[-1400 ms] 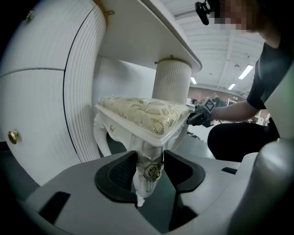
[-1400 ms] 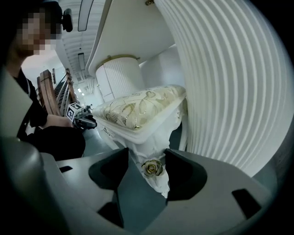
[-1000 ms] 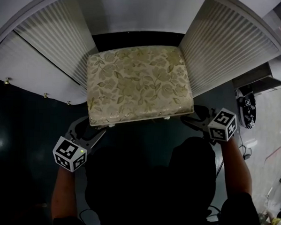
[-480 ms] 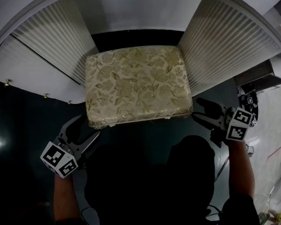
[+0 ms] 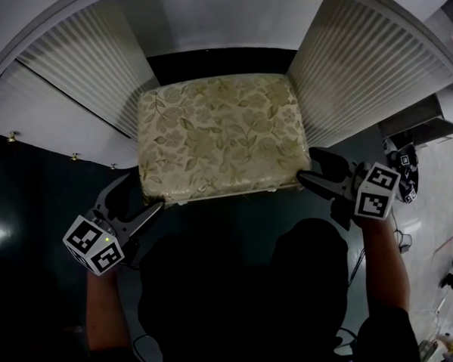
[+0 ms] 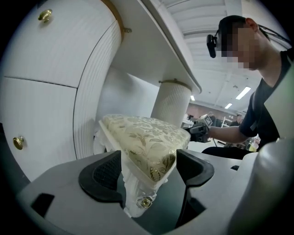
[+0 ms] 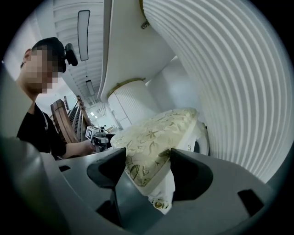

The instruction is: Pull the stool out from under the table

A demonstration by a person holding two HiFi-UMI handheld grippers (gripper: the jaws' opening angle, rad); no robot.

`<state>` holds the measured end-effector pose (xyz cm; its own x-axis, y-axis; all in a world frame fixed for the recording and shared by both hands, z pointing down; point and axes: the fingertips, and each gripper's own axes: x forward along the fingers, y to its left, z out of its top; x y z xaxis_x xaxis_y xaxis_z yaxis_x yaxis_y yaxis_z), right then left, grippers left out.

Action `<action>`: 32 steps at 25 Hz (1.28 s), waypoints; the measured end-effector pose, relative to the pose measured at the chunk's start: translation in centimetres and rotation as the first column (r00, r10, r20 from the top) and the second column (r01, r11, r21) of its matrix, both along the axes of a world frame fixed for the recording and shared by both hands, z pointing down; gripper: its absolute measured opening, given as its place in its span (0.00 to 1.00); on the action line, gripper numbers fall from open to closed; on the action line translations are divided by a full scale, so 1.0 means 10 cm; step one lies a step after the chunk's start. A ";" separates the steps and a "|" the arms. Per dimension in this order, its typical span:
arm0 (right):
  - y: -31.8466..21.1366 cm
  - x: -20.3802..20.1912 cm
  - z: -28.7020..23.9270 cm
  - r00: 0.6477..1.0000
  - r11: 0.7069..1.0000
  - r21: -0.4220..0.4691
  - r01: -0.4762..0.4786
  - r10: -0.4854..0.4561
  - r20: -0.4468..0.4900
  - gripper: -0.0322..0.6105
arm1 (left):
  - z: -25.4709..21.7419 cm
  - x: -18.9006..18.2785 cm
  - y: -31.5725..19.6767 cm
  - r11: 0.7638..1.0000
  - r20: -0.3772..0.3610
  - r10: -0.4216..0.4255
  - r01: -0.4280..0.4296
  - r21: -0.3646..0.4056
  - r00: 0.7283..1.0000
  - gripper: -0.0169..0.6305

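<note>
**Floral stool stands between two open tools at a white counter**

On the left, the left tool (image 5: 140, 195) hangs over the dark floor (image 5: 29, 196) at the stool's near left corner. Its jaws have just been opening and now stand wide, with the corner between them in the left gripper view (image 6: 149, 167) but not clamped. The stool (image 5: 217, 134), cushioned in pale gold leaf-pattern fabric on a white frame, sits in the gap between the left fluted pedestal (image 5: 89, 63) and the right fluted pedestal (image 5: 361, 70). Its back edge is at the dark recess under the counter (image 5: 220, 17). On the right, the right tool (image 5: 309, 164) is at the near right corner, its jaws also apart on either side of the cushion's corner (image 7: 148, 167).
</note>
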<state>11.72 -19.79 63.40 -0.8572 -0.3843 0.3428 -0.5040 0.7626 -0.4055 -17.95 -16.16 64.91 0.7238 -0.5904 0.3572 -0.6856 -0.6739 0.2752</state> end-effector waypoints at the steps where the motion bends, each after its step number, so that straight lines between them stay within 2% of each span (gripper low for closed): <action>1: 0.00 0.00 0.00 1.000 1.000 -0.004 0.000 0.000 -0.001 0.45 | 0.02 0.03 0.00 1.000 0.000 0.007 -0.007 -0.006 1.000 0.60; 5: 0.01 -0.02 -0.03 0.999 0.999 -0.015 -0.033 0.033 0.015 0.45 | 0.03 0.07 -0.05 1.000 -0.044 -0.013 0.013 -0.018 0.999 0.61; 8: -0.01 -0.06 -0.05 0.996 0.997 -0.026 -0.071 0.069 -0.054 0.45 | -0.04 0.10 -0.07 0.997 -0.116 -0.037 0.030 -0.069 0.993 0.62; 11: -0.02 -0.08 -0.02 0.989 0.992 -0.058 -0.114 0.108 -0.105 0.45 | -0.04 0.13 -0.08 0.991 -0.104 -0.071 0.058 -0.119 0.992 0.62; 16: -0.14 -0.08 -0.03 0.968 0.967 -0.118 -0.226 0.210 -0.134 0.45 | -0.07 0.17 -0.21 0.965 -0.103 -0.126 0.098 -0.244 0.987 0.62; 17: -0.19 -0.06 -0.05 0.968 0.961 -0.155 -0.227 0.206 -0.143 0.45 | -0.10 0.18 -0.28 0.951 -0.103 -0.149 0.114 -0.287 0.983 0.61; 18: -0.20 -0.06 -0.07 0.972 0.951 -0.223 -0.215 0.185 -0.147 0.45 | -0.15 0.18 -0.29 0.924 -0.085 -0.183 0.142 -0.354 0.980 0.61; 19: -0.17 -0.07 -0.10 0.978 0.931 -0.313 -0.189 0.149 -0.148 0.45 | -0.24 0.16 -0.22 0.879 -0.043 -0.220 0.178 -0.443 0.975 0.61; 21: -0.08 -0.08 -0.16 0.988 0.864 -0.487 -0.126 0.063 -0.144 0.45 | -0.45 0.16 -0.07 0.760 0.060 -0.263 0.245 -0.602 0.963 0.61; 22: -0.09 -0.06 -0.18 0.989 0.834 -0.541 -0.107 0.034 -0.144 0.45 | -0.51 0.18 -0.10 0.718 0.095 -0.263 0.261 -0.645 0.960 0.61; 23: -0.14 -0.05 -0.18 0.989 0.812 -0.576 -0.099 0.019 -0.144 0.45 | -0.52 0.20 -0.18 0.695 0.116 -0.255 0.265 -0.668 0.960 0.61; 25: -0.19 -0.06 -0.15 0.989 0.782 -0.615 -0.104 0.016 -0.148 0.45 | -0.45 0.19 -0.29 0.681 0.142 -0.224 0.259 -0.684 0.964 0.61; 28: -0.14 -0.07 -0.10 0.984 0.758 -0.638 -0.133 0.027 -0.174 0.45 | -0.33 0.16 -0.25 0.676 0.180 -0.183 0.257 -0.690 0.966 0.61; 30: -0.13 -0.06 -0.07 0.981 0.750 -0.644 -0.151 0.030 -0.194 0.45 | -0.28 0.15 -0.24 0.661 0.201 -0.205 0.287 -0.694 0.958 0.62; 32: -0.14 -0.02 -0.03 0.976 0.739 -0.652 -0.170 0.037 -0.213 0.45 | -0.26 0.13 -0.27 0.629 0.206 -0.271 0.336 -0.701 0.940 0.62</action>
<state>11.47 -21.20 63.11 -0.7260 -0.0855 0.6823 -0.6758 0.2720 -0.6850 -16.61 -18.84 62.27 0.5038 -0.3078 0.8071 -0.8541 -0.0377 0.5188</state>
